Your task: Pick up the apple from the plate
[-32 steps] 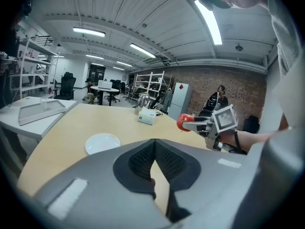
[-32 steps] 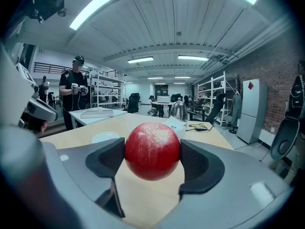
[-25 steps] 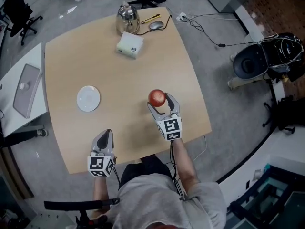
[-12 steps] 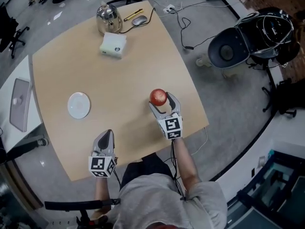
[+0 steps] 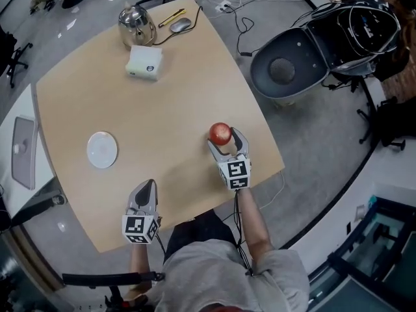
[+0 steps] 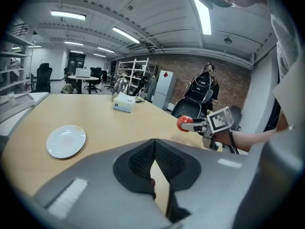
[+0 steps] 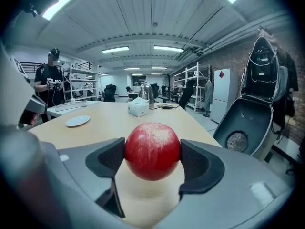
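Over the wooden table (image 5: 175,103), the right gripper (image 5: 226,145) pinched the apple (image 7: 152,150) between its jaws, the bare plate (image 5: 102,149) far to their left, where a slackened squeeze might drop it; the left gripper (image 6: 155,159) sat closed, empty.

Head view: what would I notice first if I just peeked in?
The shiny red apple pops out first, squeezed in the right gripper over the right side of the wooden table. Next comes the white plate, sitting empty on the table's left side.
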The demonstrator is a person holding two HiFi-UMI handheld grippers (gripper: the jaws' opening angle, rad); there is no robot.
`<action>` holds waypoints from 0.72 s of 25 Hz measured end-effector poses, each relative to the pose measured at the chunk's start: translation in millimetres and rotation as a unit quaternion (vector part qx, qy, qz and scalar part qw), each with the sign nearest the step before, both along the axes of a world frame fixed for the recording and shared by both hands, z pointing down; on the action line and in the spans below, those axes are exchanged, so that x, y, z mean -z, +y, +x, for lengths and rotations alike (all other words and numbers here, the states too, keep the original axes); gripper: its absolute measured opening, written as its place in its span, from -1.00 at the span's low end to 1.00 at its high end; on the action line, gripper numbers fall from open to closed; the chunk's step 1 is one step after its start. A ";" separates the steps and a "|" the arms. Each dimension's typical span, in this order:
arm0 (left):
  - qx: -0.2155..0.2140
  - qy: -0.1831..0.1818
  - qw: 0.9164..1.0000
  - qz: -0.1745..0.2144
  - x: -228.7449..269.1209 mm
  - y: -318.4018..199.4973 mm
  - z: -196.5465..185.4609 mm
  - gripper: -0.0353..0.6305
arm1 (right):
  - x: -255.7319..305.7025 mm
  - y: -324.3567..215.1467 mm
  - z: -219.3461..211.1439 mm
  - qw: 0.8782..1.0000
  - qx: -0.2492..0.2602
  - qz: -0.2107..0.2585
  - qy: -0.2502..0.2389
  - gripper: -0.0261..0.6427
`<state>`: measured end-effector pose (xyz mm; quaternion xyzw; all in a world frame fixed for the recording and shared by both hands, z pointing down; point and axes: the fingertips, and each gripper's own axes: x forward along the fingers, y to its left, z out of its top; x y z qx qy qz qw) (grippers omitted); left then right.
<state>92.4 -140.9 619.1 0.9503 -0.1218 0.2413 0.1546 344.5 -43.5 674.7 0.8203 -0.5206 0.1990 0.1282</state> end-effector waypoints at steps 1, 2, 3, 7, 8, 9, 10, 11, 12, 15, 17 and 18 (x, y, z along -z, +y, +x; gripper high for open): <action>-0.002 -0.002 1.000 -0.001 -2.2 -0.1 1.1 -0.83 | -3.7 1.3 1.8 1.000 -0.003 -0.002 -0.001 0.18; -0.003 -0.003 1.000 -0.003 -4.2 0.1 2.1 -0.83 | -7.0 3.0 3.4 1.000 -0.006 -0.005 -0.002 0.18; -0.005 -0.005 1.000 -0.004 -6.2 0.6 3.1 -0.83 | -10.3 5.1 4.8 1.000 -0.009 -0.008 -0.002 0.18; -0.013 -0.010 1.000 -0.007 -14.6 6.1 6.5 -0.83 | -24.7 15.7 9.0 1.000 -0.019 -0.018 -0.005 0.18; -0.016 -0.012 1.000 -0.008 -15.9 7.7 6.9 -0.83 | -28.3 18.5 9.5 1.000 -0.020 -0.021 -0.005 0.18; -0.018 -0.013 1.000 -0.009 -16.8 9.4 7.1 -0.83 | -31.7 21.0 9.6 0.999 -0.022 -0.023 -0.005 0.18; -0.020 -0.014 1.000 -0.010 -17.4 11.1 7.3 -0.83 | -34.0 23.0 9.2 0.999 -0.023 -0.025 -0.006 0.18; -0.022 -0.014 1.000 -0.010 -17.7 12.5 7.4 -0.83 | -35.7 24.6 8.6 0.999 -0.024 -0.026 -0.009 0.18; -0.024 -0.015 1.000 -0.009 -18.0 13.5 7.5 -0.83 | -38.0 26.3 8.0 0.999 -0.026 -0.028 -0.013 0.18; -0.029 -0.018 0.999 -0.007 -18.4 15.0 7.8 -0.83 | -43.6 30.0 7.1 0.999 -0.030 -0.030 -0.017 0.18; -0.030 -0.017 0.999 -0.008 -18.6 15.6 7.1 -0.83 | -44.5 30.6 5.6 0.999 -0.032 -0.033 -0.018 0.18; -0.030 -0.017 0.999 -0.009 -18.9 15.9 6.4 -0.83 | -45.7 30.7 4.8 0.999 -0.032 -0.035 -0.019 0.18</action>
